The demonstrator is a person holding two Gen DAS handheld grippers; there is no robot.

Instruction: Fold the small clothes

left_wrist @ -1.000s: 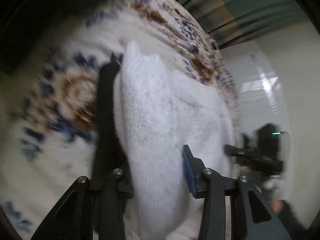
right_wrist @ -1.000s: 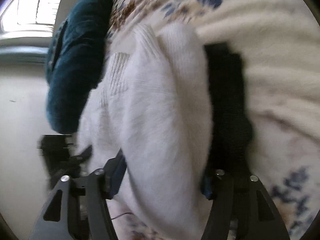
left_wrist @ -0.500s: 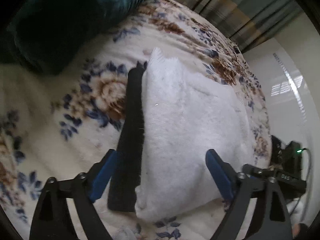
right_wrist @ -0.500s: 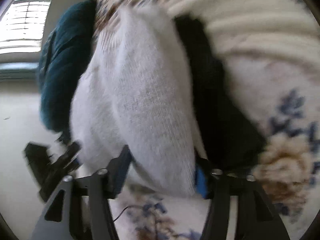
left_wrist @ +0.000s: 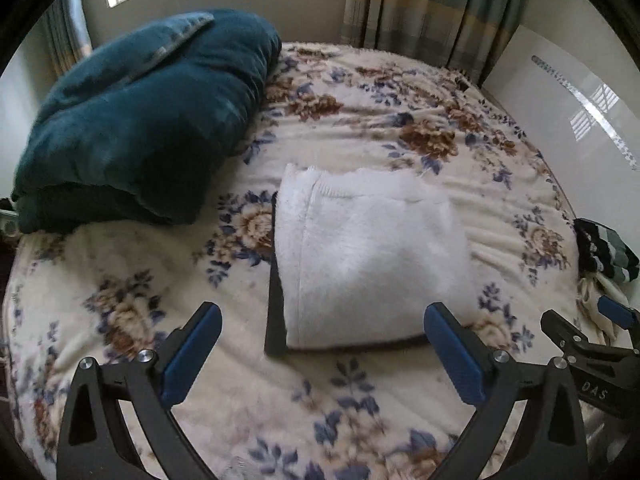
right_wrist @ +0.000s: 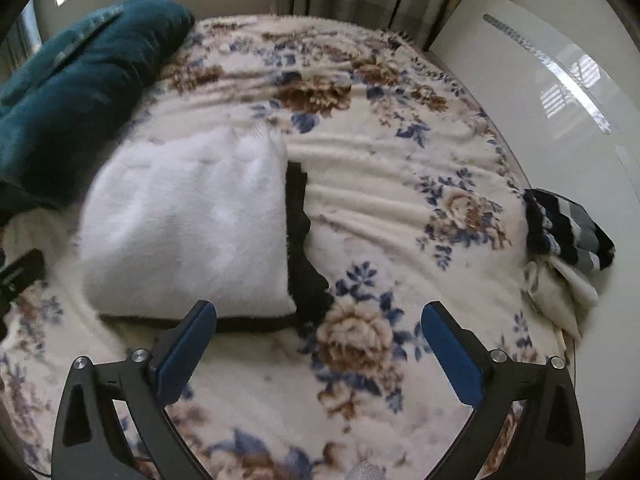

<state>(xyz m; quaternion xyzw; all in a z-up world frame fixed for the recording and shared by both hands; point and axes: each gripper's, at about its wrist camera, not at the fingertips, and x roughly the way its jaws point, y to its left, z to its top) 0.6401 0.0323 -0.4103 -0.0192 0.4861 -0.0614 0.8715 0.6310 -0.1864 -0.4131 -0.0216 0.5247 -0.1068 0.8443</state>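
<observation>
A folded white fuzzy garment lies flat on the floral bedspread, on top of a black garment whose edges stick out along two sides. My left gripper hovers above and just short of the pile's near edge; its jaws are opening wide and hold nothing. My right gripper hangs over the pile's near right corner, its jaws also opening and holding nothing. It shows at the right edge of the left wrist view, right gripper.
A bulky teal blanket is heaped at the back left of the bed. A dark striped garment and a cream cloth lie at the bed's right edge. Curtains and a white panel stand behind.
Both grippers let go of the white garment, opened wide and pulled up and back. The garment now rests folded on the black one.
</observation>
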